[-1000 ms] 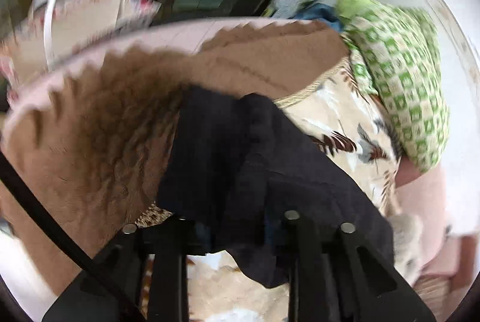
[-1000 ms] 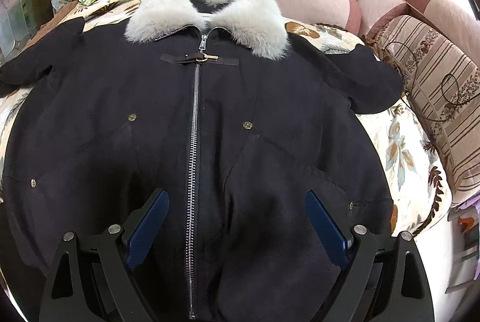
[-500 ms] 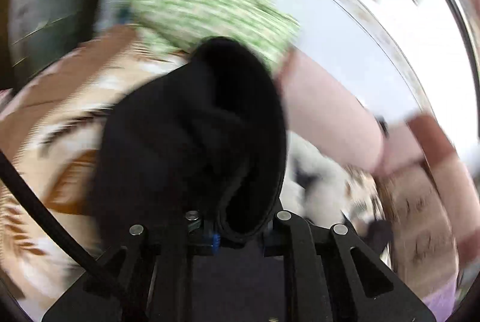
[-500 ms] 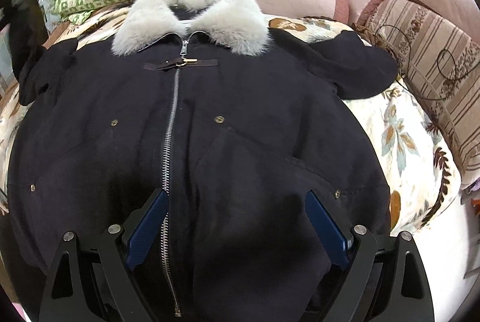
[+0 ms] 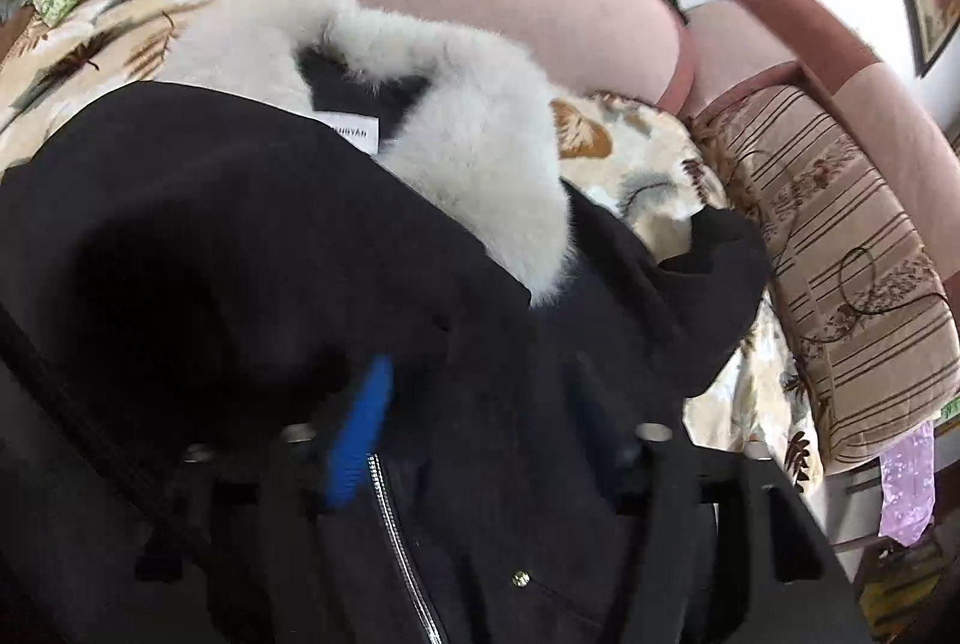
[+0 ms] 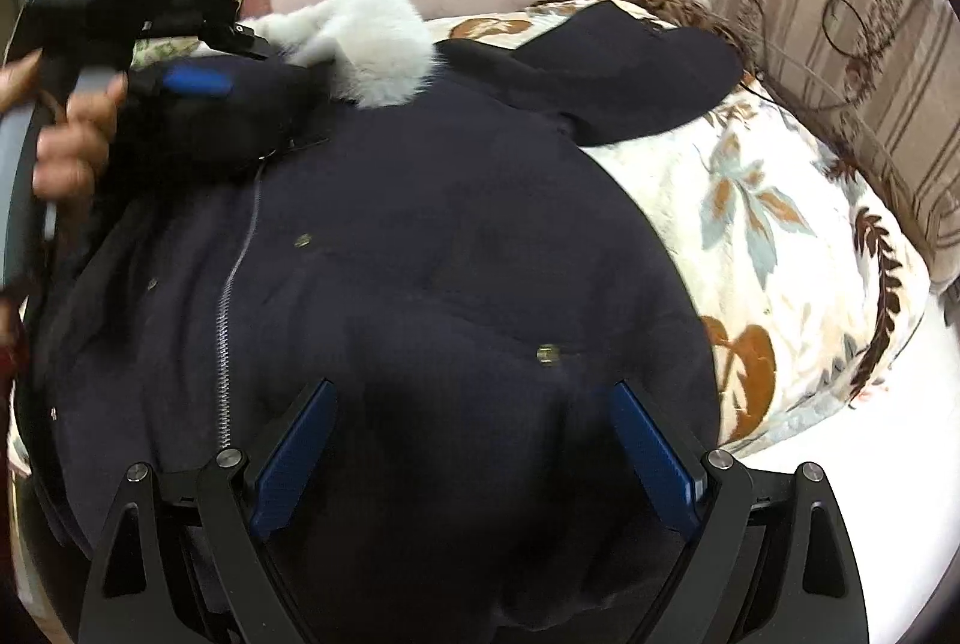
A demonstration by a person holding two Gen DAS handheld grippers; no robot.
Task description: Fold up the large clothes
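I am holding my right claw [image 6: 474,458] spread wide over the lower front of the dark coat [image 6: 420,284], its blue pads [image 6: 294,458] hovering with nothing between them. The coat is lying zipped across the flowered sofa cover [image 6: 780,248], fur collar [image 6: 366,38] toward the backrest. My left claw [image 5: 480,440] is sitting parted above the chest; the sleeve [image 5: 198,248] is draping against its left blue pad, though I cannot tell whether it is pinched.
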